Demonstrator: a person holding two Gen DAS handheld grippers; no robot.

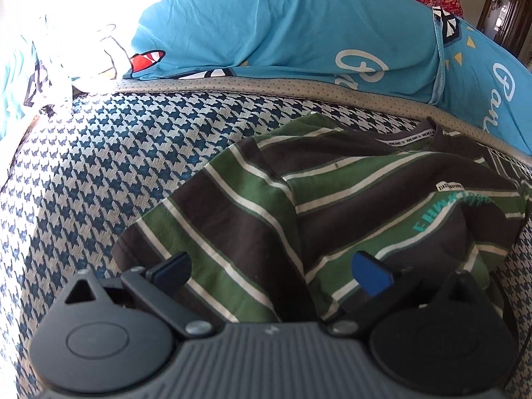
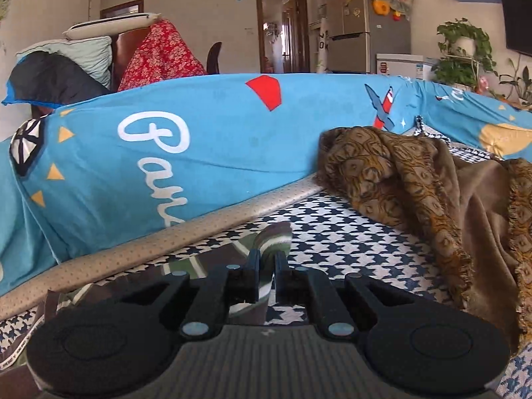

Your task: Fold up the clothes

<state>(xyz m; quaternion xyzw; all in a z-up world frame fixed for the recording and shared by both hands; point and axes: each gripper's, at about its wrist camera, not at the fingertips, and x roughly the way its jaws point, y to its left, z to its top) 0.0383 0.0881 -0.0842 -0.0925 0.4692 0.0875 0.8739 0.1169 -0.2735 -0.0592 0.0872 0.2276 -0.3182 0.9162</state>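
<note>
A green, brown and white striped shirt (image 1: 332, 199) lies rumpled on the houndstooth seat cover (image 1: 99, 166), its collar toward the blue cushion. My left gripper (image 1: 271, 269) hovers over the shirt's near part with its jaws wide apart and nothing pinched between them. In the right wrist view my right gripper (image 2: 266, 259) is shut on a fold of the striped shirt (image 2: 276, 236), which pokes up between the fingers and trails off to the left over the seat.
A long blue printed cushion (image 2: 199, 153) runs along the back of the seat, edged by a beige dotted border (image 2: 166, 242). A brown patterned cloth (image 2: 415, 183) is heaped at the right. Behind stand a doorway, a fridge (image 2: 362, 23) and potted plants.
</note>
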